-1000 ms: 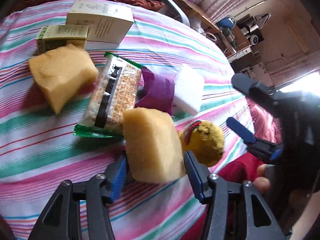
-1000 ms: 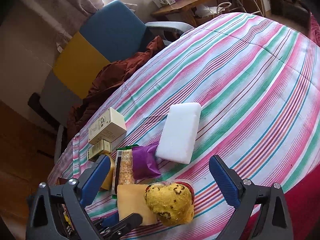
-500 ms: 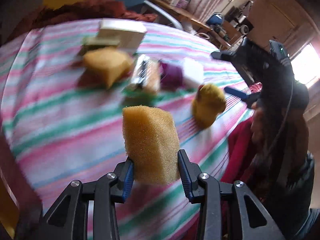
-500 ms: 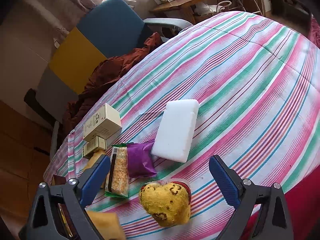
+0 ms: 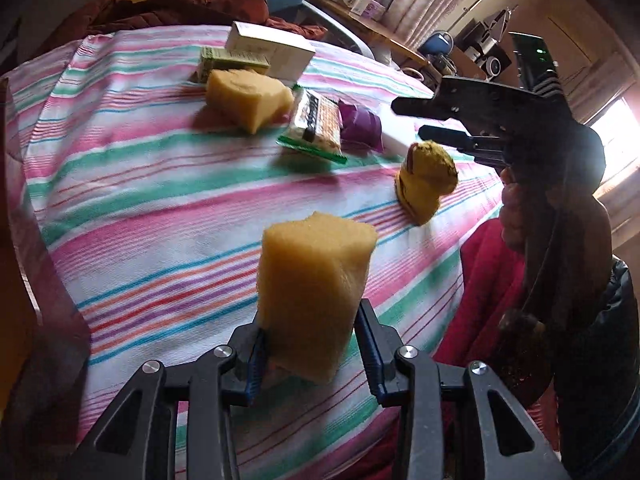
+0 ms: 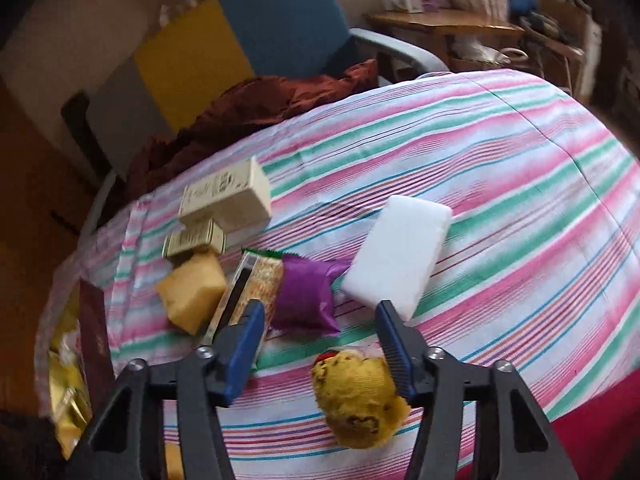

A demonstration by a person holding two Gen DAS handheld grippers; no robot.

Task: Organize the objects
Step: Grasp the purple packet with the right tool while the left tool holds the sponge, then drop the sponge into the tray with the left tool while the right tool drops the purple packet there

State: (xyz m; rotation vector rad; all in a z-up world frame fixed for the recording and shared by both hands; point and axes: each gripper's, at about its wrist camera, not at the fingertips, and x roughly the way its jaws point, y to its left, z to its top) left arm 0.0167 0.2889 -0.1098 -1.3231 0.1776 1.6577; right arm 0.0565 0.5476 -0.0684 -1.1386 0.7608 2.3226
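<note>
My left hand-held gripper (image 5: 310, 354) is clenched on a yellow sponge block (image 5: 314, 296) at the lower centre of the left wrist view — a coarse, porous foam brick standing upright between the blue pads, its top edge ragged and its sides pinched in slightly where the pads press. It hangs above the striped bedspread (image 5: 140, 200), a cover of pink, green, white and thin blue bands.

My right hand-held gripper (image 6: 320, 346) sits low in the right wrist view, its jaws closing. The yellow plush toy (image 6: 358, 398) lies between the fingers and low against the right one; it is fuzzy, lumpy, with dark spots and a touch of red at its top. Whether the pads press on it I cannot tell, as the frame is blurred.

The rest of the clutter lies in a loose row across the middle of that view: a second yellow sponge (image 6: 192, 294) at the left, a clear snack packet with green ends (image 6: 250, 292) beside it, a shiny purple pouch (image 6: 306, 298) touching the packet, and a white foam block (image 6: 400, 254) at the right, tilted on its long side. Above the sponge, toward the upper left, sit two cartons — a small green-printed box (image 6: 196, 240) and a larger cream box (image 6: 226, 200) just behind it. A rust-brown cloth (image 6: 256, 108) is heaped at the bed's far edge.
</note>
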